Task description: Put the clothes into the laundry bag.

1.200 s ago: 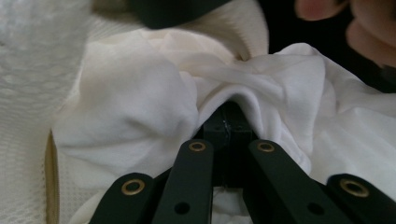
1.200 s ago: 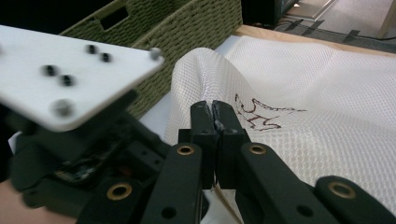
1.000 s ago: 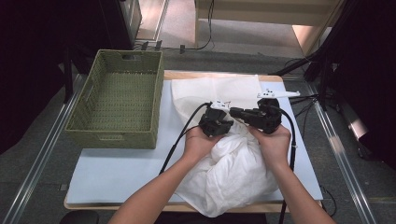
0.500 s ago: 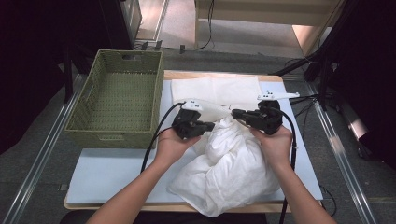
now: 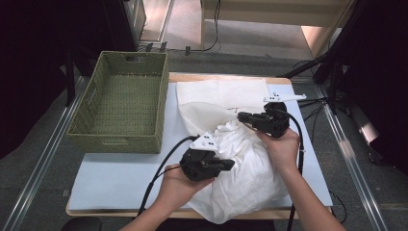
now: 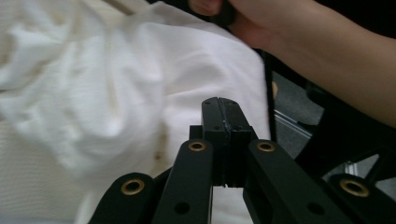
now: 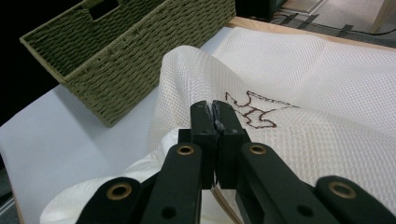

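At far left of the table stands a green woven basket [image 5: 120,108], w/ its cut-out handle at the far wall, on a pale blue mat [image 5: 120,175] that covers the wooden tabletop [image 5: 226,77]. Just right of the basket lies a white mesh laundry bag [image 5: 226,96], spread flat at the far side and bunched up over white cloth [image 5: 250,168] at the near side; a dark red mark [image 7: 254,112] is stitched on the mesh. The left gripper [image 5: 230,165] is at the near-left edge of the white bundle, jaws pressed together w/ nothing between them, tips pointing right, approx. over the cloth. The right gripper [image 5: 242,115] is at the far-right side of the bundle, pointing left; its jaws are closed too, and a fold of mesh lies just under the tips, but whether they pinch it I cannot tell. Black cables [image 5: 159,175] trail toward the person.
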Available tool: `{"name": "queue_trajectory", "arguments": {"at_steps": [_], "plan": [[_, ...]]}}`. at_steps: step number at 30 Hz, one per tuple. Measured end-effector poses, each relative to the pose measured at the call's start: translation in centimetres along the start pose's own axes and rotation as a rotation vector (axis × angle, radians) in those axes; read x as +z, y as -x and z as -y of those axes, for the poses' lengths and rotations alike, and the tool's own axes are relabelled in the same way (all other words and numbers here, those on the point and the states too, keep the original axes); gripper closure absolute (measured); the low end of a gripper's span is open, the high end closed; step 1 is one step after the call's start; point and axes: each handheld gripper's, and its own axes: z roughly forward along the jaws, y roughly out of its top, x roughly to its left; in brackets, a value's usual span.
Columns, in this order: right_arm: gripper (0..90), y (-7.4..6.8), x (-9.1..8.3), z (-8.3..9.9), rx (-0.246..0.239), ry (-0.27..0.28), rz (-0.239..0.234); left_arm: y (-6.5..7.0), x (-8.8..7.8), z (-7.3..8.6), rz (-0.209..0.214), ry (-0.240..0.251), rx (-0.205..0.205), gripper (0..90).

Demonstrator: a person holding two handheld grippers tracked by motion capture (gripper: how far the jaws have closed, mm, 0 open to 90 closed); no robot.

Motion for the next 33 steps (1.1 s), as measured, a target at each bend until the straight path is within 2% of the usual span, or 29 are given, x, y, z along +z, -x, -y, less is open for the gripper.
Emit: {"name": "queue_trajectory", "arguments": {"at_steps": [3, 5, 8, 10, 11, 12, 15, 18, 22, 25, 29, 33], "plan": [[90.0, 0.1, 0.1, 0.0, -0.003, -0.002, 0.001, 0.6, 2.3, 0.5, 0.029, -0.041, 0.008, 90.0], [90.0, 0.0, 0.1, -0.1, -0.002, -0.003, 0.002, 0.4, 3.9, 0.8, 0.010, -0.055, 0.011, 90.0], [90.0, 0.0, 0.0, 0.0, -0.005, -0.001, 0.002, -1.0, 6.1, 1.2, -0.020, -0.083, -0.004, 90.0], [90.0, 0.1, 0.0, 0.0, -0.003, -0.004, 0.005, -2.1, 7.4, 1.3, -0.066, -0.074, 0.014, 90.0], [90.0, 0.0, 0.0, 0.0, 0.000, -0.008, 0.005, -2.5, 7.7, 1.2, -0.074, -0.071, 0.012, 90.0], [90.0, 0.0, 0.1, 0.0, 0.002, -0.009, 0.006, -3.0, 8.1, 1.1, -0.077, -0.051, -0.008, 90.0], [90.0, 0.1, 0.2, 0.2, 0.000, -0.016, 0.009, -4.0, 8.8, 0.5, -0.141, -0.047, 0.024, 90.0], [90.0, 0.0, 0.3, 0.2, 0.000, -0.024, 0.010, -5.2, 9.1, -0.1, -0.163, -0.044, -0.002, 90.0], [90.0, -0.1, 0.3, 0.2, 0.003, -0.024, 0.010, -6.6, 9.5, -0.8, -0.193, -0.051, 0.001, 90.0], [90.0, -0.1, 0.2, 0.3, 0.000, -0.023, 0.008, -7.9, 9.5, -1.3, -0.203, -0.043, -0.041, 90.0], [90.0, -0.1, 0.2, 0.3, 0.007, -0.020, 0.003, -9.2, 9.4, -1.9, -0.247, -0.038, -0.061, 90.0], [90.0, -0.2, 0.1, 0.2, 0.006, -0.015, 0.003, -10.3, 9.2, -2.5, -0.278, -0.036, -0.062, 90.0]]}}
